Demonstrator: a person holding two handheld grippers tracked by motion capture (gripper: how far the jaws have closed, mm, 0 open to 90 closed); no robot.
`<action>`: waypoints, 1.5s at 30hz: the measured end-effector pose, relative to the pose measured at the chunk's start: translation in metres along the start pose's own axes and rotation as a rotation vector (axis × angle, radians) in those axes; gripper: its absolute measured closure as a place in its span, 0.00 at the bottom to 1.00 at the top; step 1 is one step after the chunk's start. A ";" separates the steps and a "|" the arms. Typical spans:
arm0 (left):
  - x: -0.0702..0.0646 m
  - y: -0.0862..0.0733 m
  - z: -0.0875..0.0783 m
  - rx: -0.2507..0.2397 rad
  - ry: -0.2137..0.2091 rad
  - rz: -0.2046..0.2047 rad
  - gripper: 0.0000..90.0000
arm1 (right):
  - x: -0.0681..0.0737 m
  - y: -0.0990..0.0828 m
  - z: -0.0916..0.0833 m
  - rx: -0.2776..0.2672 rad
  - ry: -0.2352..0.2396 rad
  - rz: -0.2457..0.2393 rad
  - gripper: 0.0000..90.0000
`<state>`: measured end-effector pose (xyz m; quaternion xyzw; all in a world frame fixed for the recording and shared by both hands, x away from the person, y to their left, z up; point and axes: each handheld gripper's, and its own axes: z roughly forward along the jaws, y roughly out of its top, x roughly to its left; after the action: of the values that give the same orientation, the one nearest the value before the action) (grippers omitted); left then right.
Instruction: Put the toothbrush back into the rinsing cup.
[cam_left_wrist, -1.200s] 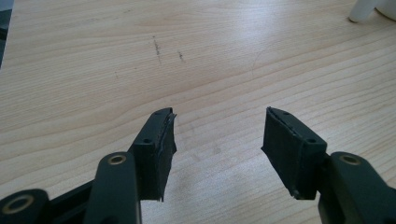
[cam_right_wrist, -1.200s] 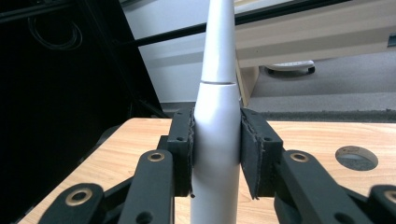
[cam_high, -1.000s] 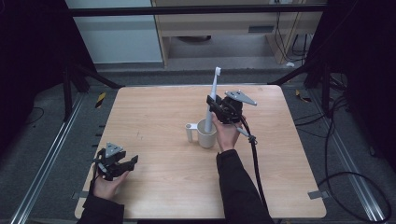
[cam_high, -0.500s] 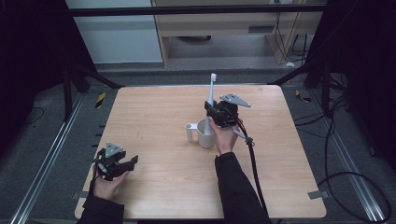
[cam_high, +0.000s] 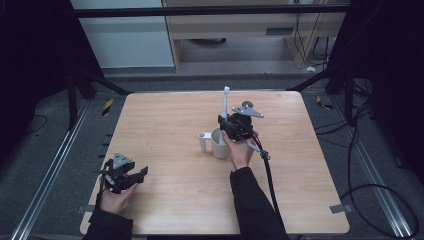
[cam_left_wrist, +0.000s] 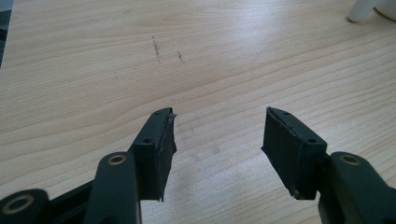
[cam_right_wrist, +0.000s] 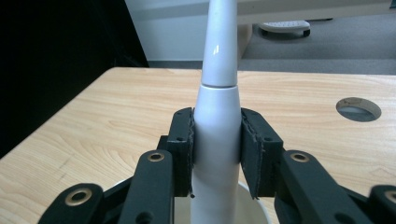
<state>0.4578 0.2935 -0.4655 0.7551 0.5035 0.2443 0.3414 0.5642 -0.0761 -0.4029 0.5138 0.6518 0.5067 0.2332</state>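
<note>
A white electric toothbrush (cam_high: 225, 102) stands nearly upright, and my right gripper (cam_high: 231, 125) is shut on its body. In the right gripper view both pads press the toothbrush (cam_right_wrist: 217, 93) at its thick part, with my right gripper (cam_right_wrist: 216, 149) just above the rim of a white mug (cam_right_wrist: 254, 207). The toothbrush's lower end reaches into the mug (cam_high: 218, 145), whose handle (cam_high: 202, 141) points left. My left gripper (cam_high: 131, 176) rests low over the table's near left corner, open and holding nothing. In its own view my left gripper (cam_left_wrist: 217, 140) has only bare wood between the jaws.
The wooden table (cam_high: 165, 120) has a round cable hole (cam_right_wrist: 358, 108) near its far edge. The mug's handle (cam_left_wrist: 362, 11) lies far ahead of the left gripper. A black cable (cam_high: 270, 175) trails from the right gripper along the forearm.
My right gripper has come down and slightly left with the toothbrush, sinking its lower end into the mug. The left gripper has stayed still.
</note>
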 end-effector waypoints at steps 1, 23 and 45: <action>0.000 0.000 0.000 0.000 -0.001 -0.001 0.47 | 0.000 0.000 0.000 0.004 -0.002 -0.004 0.75; 0.000 0.000 0.000 0.003 -0.002 0.002 0.47 | -0.002 -0.011 0.008 0.129 -0.023 -0.037 0.75; 0.000 0.000 0.000 0.006 -0.003 0.004 0.47 | -0.007 -0.015 0.010 0.123 -0.037 -0.063 0.73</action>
<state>0.4581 0.2931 -0.4658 0.7575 0.5023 0.2423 0.3394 0.5688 -0.0779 -0.4215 0.5156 0.6933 0.4484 0.2290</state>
